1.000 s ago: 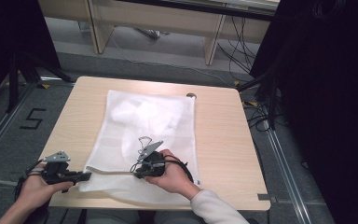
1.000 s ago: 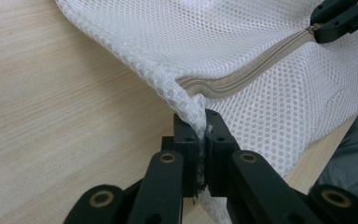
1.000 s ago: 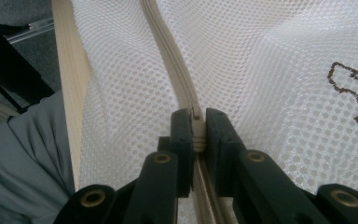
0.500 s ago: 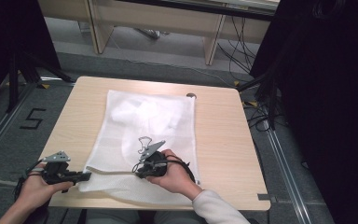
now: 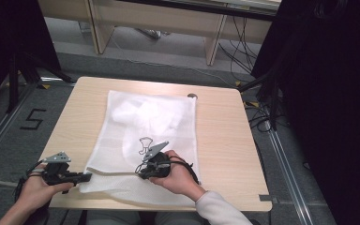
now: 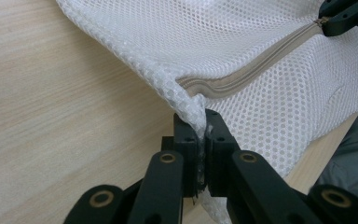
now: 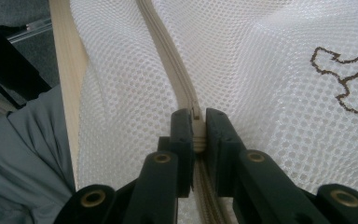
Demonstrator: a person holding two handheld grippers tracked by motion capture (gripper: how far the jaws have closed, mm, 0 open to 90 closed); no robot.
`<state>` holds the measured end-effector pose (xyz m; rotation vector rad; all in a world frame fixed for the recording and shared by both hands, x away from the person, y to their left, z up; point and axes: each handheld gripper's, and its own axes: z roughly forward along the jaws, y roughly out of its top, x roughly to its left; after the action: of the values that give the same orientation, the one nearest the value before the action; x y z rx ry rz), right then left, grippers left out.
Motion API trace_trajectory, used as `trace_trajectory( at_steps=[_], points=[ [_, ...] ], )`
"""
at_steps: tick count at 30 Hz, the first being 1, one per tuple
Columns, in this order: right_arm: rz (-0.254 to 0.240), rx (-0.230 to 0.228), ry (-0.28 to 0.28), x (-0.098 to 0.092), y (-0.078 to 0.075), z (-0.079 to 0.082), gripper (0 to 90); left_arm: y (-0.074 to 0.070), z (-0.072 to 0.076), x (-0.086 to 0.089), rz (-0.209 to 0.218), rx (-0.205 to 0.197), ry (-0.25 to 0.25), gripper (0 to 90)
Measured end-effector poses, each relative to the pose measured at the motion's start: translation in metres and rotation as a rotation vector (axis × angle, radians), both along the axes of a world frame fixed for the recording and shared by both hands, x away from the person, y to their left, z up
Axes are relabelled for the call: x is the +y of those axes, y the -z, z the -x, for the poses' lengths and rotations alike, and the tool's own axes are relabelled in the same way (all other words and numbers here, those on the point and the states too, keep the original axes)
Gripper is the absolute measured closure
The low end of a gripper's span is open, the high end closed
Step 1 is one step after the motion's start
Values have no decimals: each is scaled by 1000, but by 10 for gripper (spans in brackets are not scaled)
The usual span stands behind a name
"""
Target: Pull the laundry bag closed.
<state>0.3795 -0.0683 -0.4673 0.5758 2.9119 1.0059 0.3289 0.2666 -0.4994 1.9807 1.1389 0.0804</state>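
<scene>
Grippers clamp mesh bag (image 5: 145, 136) corner and, seemingly, zipper pull (image 7: 196, 122).

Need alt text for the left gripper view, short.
The left tool is shut on a corner of a white mesh laundry bag, beside the end of its beige zipper. The bag lies on a light wooden table.

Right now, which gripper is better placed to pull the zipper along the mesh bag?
The right gripper: its jaws are shut on the zipper pull, in line with the zipper track. The left gripper pinches the corner of the mesh bag, anchoring it.
</scene>
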Motion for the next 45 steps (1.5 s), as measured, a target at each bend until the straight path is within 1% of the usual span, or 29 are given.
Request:
trace_trajectory(
  at_steps=[6,7,8,11,16,18,19,20,22,23,25,26,27,28,30,31,33,34,36,37,38,39,40,41,42,43,44,45],
  points=[
    [1,-3,1,-1,0,0,826,0,0,0,7,4,4,853],
    [0,0,1,-1,0,0,827,0,-1,0,10,4,7,853],
    [-12,-7,-8,-1,1,0,826,0,0,0,6,3,6,853],
    [-14,-6,-8,-2,1,0,827,0,0,0,6,5,6,853],
    [-6,-7,-8,-4,0,-1,826,0,-1,0,5,5,3,853],
    [0,8,14,-6,-1,1,827,0,0,0,2,5,1,853],
    [-5,4,4,-7,0,0,827,0,0,0,2,5,1,853],
    [-11,6,9,-7,1,0,826,0,-1,0,6,6,3,853],
    [2,1,12,-8,0,1,826,0,0,0,1,5,0,853],
    [-5,11,23,-8,0,1,826,0,0,0,0,4,-2,853],
    [-4,2,22,-8,0,1,827,1,-1,0,8,6,5,854],
    [-4,1,22,-9,0,1,826,0,0,0,3,5,2,853],
    [-3,11,16,-9,-1,1,826,0,0,0,1,5,-1,853],
    [-4,4,8,-9,-1,0,827,0,-1,0,8,7,6,853],
    [-4,4,14,-11,0,0,826,0,0,0,3,5,2,853],
    [-5,16,29,-11,0,1,826,0,0,0,2,5,-1,853],
    [-3,9,20,-12,0,0,826,0,0,0,1,1,-5,853],
    [-6,9,27,-12,0,1,826,0,0,0,1,3,-4,853],
    [10,-15,15,-14,0,-1,826,0,0,0,-3,3,1,853],
    [1,-9,3,-14,0,-1,827,0,0,0,-2,3,0,853],
    [-11,-12,5,-14,0,-1,826,0,0,0,-3,1,-1,853],
    [0,-16,6,-15,0,-1,827,0,0,0,-1,0,-3,853],
    [-3,-15,6,-15,0,-1,827,0,0,0,-1,2,-1,853],
    [0,-13,22,-16,0,-1,826,0,0,0,-3,2,0,853],
    [3,-12,17,-16,-1,-1,827,1,-1,0,11,3,2,853],
    [5,-13,19,-17,-1,-1,827,1,-1,0,8,7,5,853],
    [0,-16,10,-17,-1,-2,827,0,0,0,1,4,-2,853],
    [-3,-14,9,-17,-1,-1,826,1,-1,0,9,7,6,853]
  ],
)
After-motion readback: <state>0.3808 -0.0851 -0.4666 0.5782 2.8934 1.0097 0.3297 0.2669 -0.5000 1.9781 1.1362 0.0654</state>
